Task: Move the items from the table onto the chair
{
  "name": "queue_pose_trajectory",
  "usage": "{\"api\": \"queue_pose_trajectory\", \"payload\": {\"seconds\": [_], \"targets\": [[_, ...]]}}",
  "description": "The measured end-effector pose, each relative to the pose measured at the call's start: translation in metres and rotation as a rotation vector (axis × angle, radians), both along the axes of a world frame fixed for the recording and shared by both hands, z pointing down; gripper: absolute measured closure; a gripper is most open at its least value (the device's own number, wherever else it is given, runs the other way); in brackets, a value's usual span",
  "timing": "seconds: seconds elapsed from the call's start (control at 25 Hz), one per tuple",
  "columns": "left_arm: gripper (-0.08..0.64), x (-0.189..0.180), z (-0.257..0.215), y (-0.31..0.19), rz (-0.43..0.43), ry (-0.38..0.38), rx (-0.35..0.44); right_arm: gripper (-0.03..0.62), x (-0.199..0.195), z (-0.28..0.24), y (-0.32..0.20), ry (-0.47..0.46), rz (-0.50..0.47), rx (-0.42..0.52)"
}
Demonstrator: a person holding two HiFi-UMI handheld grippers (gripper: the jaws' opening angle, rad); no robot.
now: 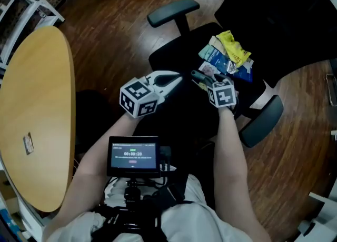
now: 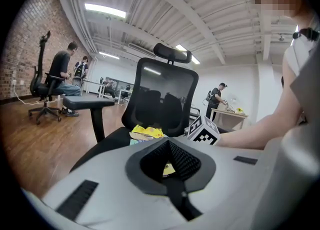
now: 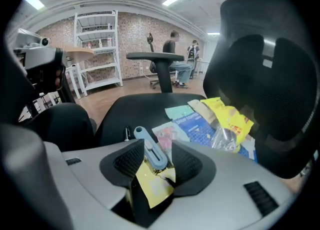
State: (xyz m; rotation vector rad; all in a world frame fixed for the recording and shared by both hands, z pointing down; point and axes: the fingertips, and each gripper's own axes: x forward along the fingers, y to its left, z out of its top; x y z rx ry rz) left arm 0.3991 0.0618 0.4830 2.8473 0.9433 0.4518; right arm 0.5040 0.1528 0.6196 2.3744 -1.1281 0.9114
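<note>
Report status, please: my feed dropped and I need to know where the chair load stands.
Left tongs shut, empty. Right tongs open over chair seat, blue cutter lying between them. Packets already piled on seat; nothing blocking.

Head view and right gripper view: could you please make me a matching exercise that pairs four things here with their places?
Things:
1. blue utility knife
2. crumpled yellow bag
3. wooden table
4. small screen

Places:
A. along the head view's left side
B. between the open jaws of the right tool
C. on the seat of the chair, near its backrest
D. low in the head view, near the middle

Pairs: 1-B, 2-C, 3-A, 4-D
</note>
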Motion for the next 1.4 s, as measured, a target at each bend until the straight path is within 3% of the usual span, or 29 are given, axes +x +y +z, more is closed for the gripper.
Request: {"api": "queue_pose_trajectory", "payload": {"seconds": [0.2,0.36,0.52,0.68,0.84,0.96,1.12,1.4], "targets": [[0.552,-0.025,-0.014,-0.021,-0.074,-0.01,-0.018,0.414,-0.019,-0.034,-0.016,0.058,-0.032,0.101],[0.552,-0.032,-0.031,-0.035,-0.114,0.011,-0.013,0.589,-0.028,-0.086,-0.036,0.136,-0.054,0.288],[0.552,-0.029,-0.065,-0.06,-0.169,0.027,0.018,0.591,-0.026,-0.152,-0.083,0.199,-0.154,0.507],[0.552,-0.074,-0.086,-0.081,-0.266,-0.024,-0.004,0.591,-0.082,-0.188,-0.123,0.114,-0.281,0.678],[0.552,-0.107,-0.155,-0.11,-0.334,0.09,-0.003,0.589,-0.131,-0.272,-0.178,0.083,-0.439,0.84],[0.552,-0.132,-0.196,-0.126,-0.395,0.17,0.014,0.589,-0.171,-0.329,-0.211,0.062,-0.564,0.908],[0.552,-0.166,-0.223,-0.154,-0.497,0.215,0.032,0.589,-0.227,-0.378,-0.247,0.005,-0.734,0.999],[0.552,-0.227,-0.231,-0.202,-0.638,0.227,-0.032,0.589,-0.298,-0.371,-0.302,-0.07,-0.879,0.986]]}}
